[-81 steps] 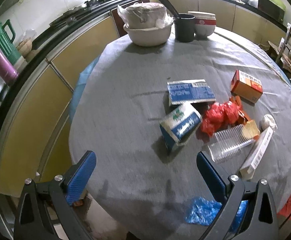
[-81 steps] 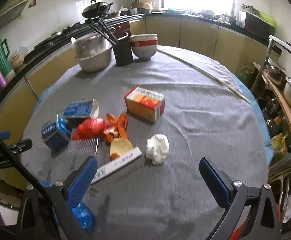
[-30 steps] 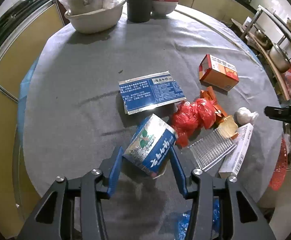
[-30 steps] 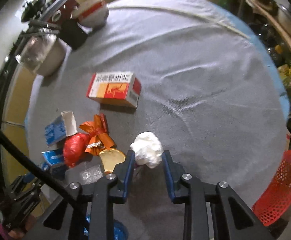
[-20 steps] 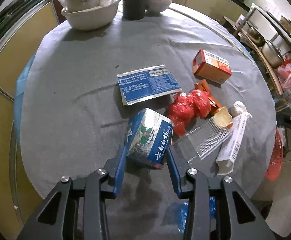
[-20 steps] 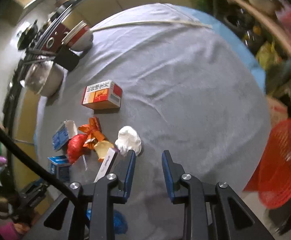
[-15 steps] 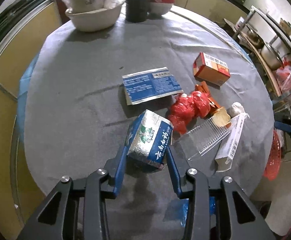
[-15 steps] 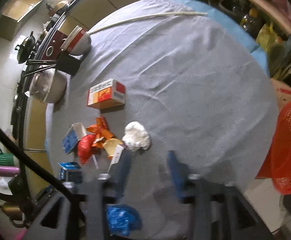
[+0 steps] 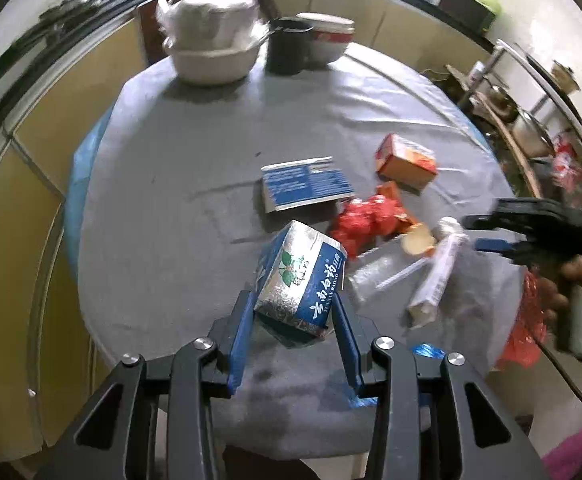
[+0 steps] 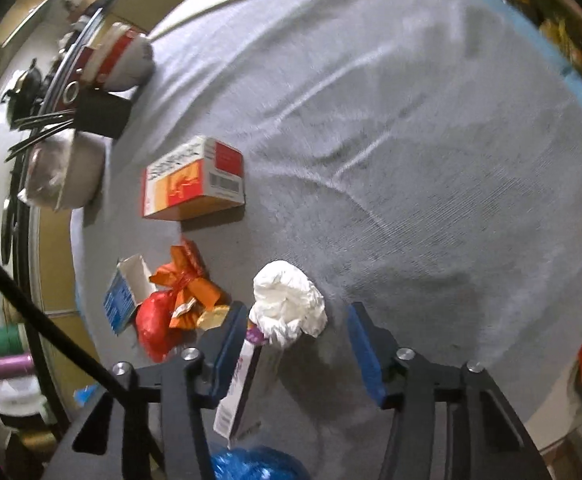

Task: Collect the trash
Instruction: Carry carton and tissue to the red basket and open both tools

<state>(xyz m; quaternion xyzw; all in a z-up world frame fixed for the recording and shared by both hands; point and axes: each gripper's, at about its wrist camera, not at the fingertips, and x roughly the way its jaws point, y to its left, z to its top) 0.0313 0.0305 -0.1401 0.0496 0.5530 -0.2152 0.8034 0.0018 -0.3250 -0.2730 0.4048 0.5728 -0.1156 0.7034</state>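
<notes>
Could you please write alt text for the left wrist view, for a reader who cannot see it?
The left gripper clamps a blue-and-silver carton above a grey-clothed round table. Beyond lie a flat blue packet, red wrappers, an orange box and bowls.

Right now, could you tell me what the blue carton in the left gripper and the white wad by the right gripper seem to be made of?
Blue carton: likely foil-laminated cardboard, with a glittery silver face and folded edges. White wad: probably crumpled tissue or thin plastic; matte, soft creases, but blur leaves it open.
</notes>
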